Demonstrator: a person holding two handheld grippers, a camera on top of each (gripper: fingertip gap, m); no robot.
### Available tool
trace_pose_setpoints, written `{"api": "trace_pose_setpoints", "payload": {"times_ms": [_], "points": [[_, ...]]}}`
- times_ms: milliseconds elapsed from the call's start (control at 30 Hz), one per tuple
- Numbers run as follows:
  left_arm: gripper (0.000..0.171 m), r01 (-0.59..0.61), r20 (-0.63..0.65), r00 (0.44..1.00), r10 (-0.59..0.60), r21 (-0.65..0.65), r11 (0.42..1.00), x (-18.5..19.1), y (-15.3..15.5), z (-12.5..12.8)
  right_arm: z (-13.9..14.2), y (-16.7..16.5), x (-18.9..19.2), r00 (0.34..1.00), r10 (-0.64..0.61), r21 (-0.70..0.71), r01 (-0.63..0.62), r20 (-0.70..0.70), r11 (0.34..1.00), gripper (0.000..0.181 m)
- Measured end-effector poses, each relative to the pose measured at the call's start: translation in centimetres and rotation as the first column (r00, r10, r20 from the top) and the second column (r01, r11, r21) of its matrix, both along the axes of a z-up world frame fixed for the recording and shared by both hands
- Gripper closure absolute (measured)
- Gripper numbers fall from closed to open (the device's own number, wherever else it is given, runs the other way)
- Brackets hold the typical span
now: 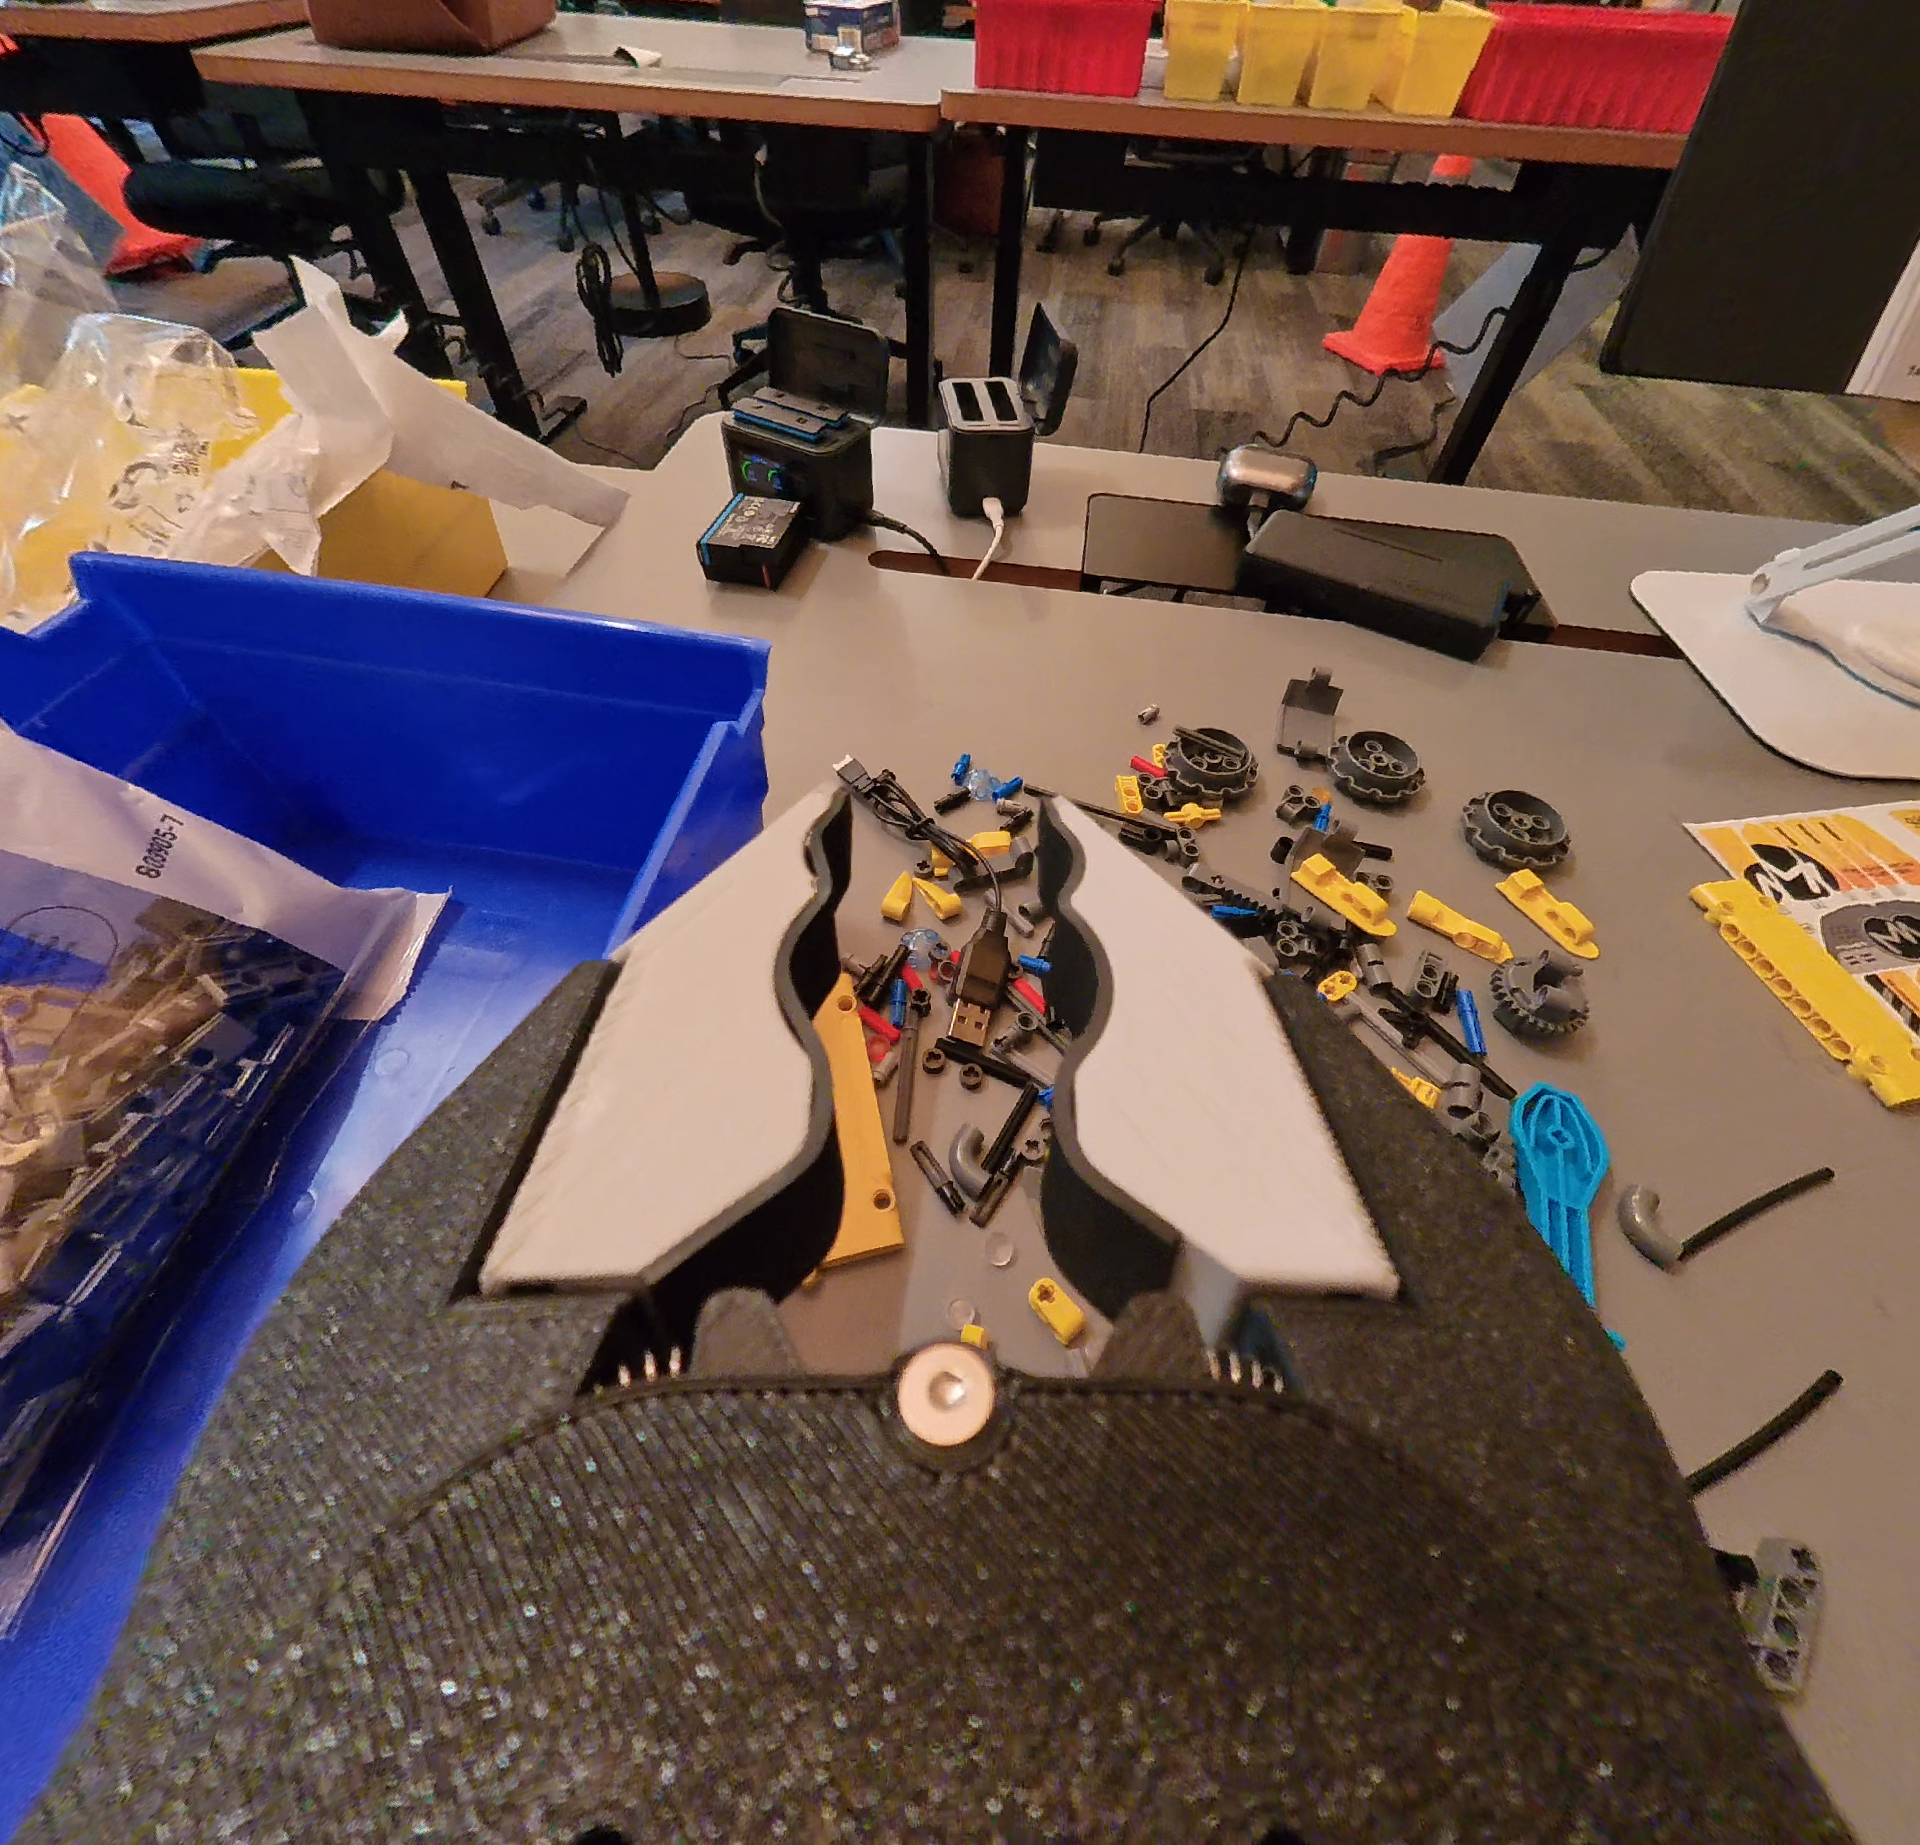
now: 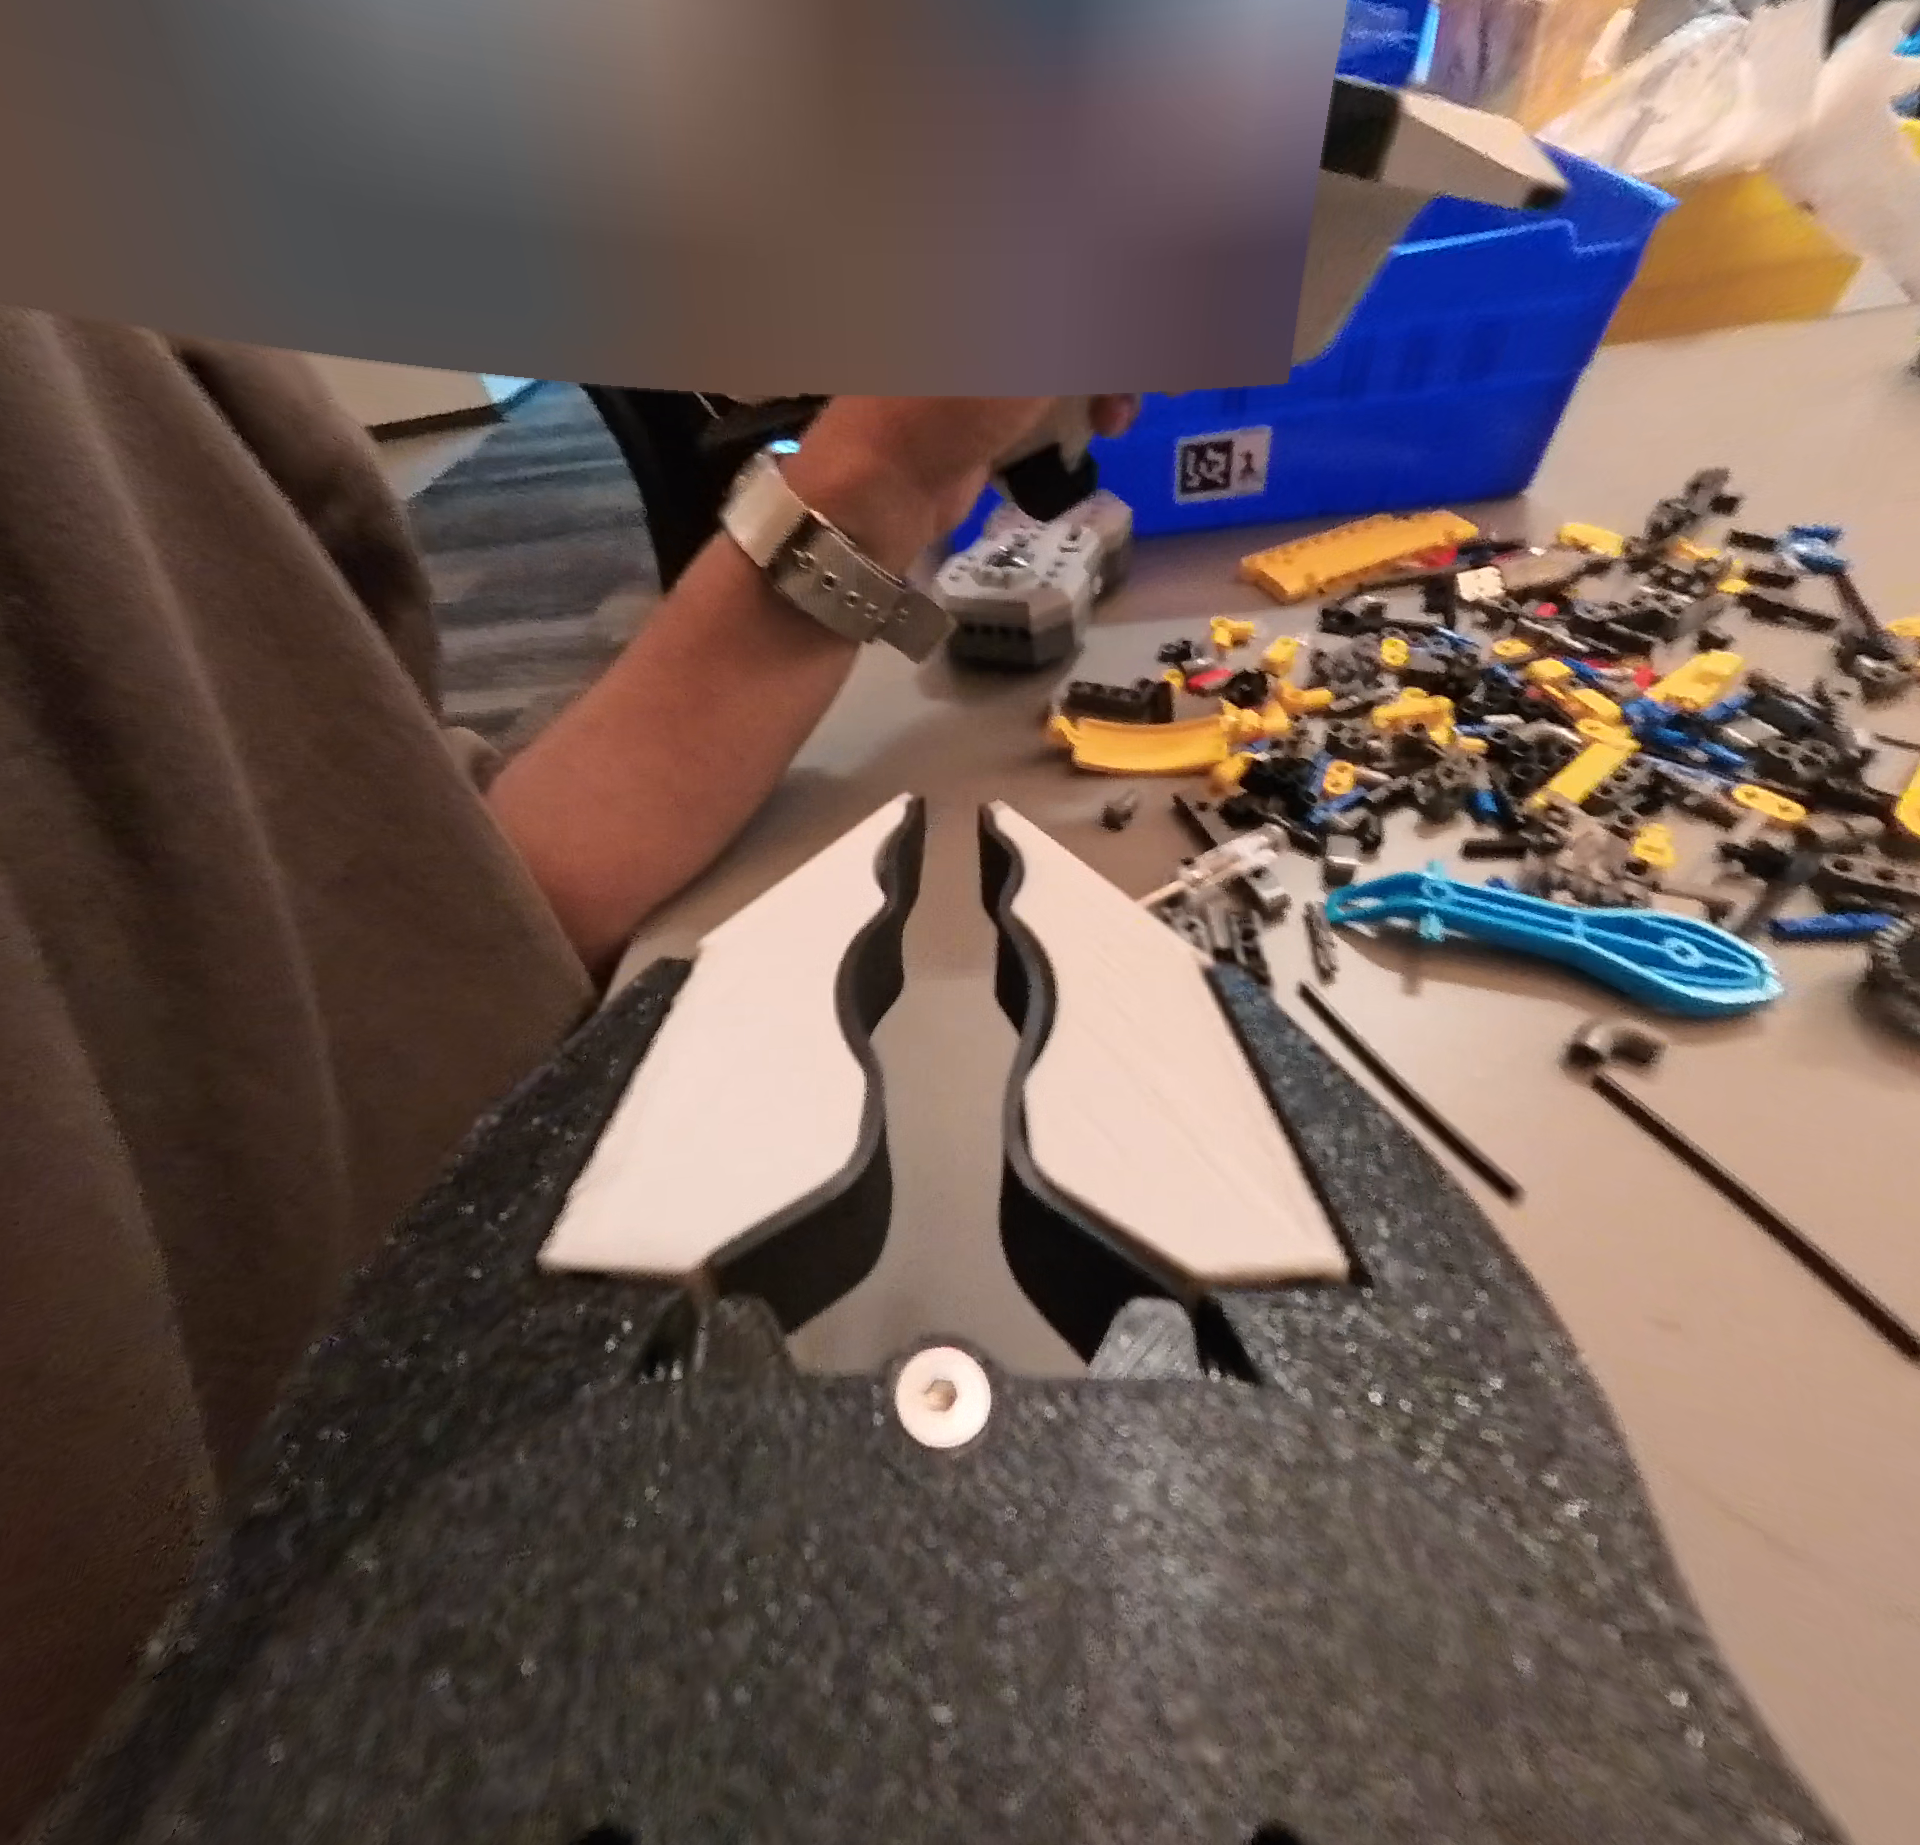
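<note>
My left gripper (image 1: 943,803) is open and empty over a grey table (image 1: 1091,673), low above a scatter of small black, yellow, blue and red building parts (image 1: 1351,922). A black USB cable plug (image 1: 971,985) and a long yellow plate (image 1: 857,1120) lie between its fingers. My right gripper (image 2: 951,808) is empty, its jaws a narrow gap apart, over bare table at the near edge of the parts pile (image 2: 1558,715). A cyan plastic separator tool (image 2: 1558,938) lies to its right; it also shows in the left wrist view (image 1: 1558,1161).
A blue bin (image 1: 416,715) with a bag of parts (image 1: 135,1016) stands left. A person's forearm with a watch (image 2: 727,673) reaches a grey block (image 2: 1023,590). Dark wheels (image 1: 1374,767), a sticker sheet (image 1: 1829,891), chargers (image 1: 800,445) and thin black rods (image 2: 1403,1089) lie around.
</note>
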State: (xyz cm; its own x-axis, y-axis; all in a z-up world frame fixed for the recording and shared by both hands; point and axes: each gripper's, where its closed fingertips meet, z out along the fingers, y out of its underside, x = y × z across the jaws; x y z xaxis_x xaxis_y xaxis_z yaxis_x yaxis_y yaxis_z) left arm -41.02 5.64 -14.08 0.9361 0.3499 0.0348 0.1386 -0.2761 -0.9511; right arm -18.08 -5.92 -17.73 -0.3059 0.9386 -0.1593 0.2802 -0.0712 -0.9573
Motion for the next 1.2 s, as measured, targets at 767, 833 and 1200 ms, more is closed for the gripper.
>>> {"api": "trace_pose_setpoints", "payload": {"times_ms": [767, 833, 1200], "points": [[0.137, 0.01, -0.01, 1.0, -0.01, -0.061, 0.998, 0.2, 0.4, -1.2, 0.1, -1.7, -2.1, 0.998, 0.06, -0.059, -0.062, -0.024, 0.996, 0.172], [0.137, 0.005, -0.004, 1.0, -0.005, -0.051, 0.999, 0.0, 0.3, -1.1, 0.3, -0.3, -3.0, 1.0, 0.019, -0.065, -0.019, -0.007, 0.998, 0.172], [0.137, -0.001, 0.02, 1.0, 0.002, -0.017, 1.0, -0.4, -0.3, -0.5, -2.0, 15.1, -10.2, 0.872, -0.364, 0.163, 0.328, 0.327, 0.931, 0.166]]}}
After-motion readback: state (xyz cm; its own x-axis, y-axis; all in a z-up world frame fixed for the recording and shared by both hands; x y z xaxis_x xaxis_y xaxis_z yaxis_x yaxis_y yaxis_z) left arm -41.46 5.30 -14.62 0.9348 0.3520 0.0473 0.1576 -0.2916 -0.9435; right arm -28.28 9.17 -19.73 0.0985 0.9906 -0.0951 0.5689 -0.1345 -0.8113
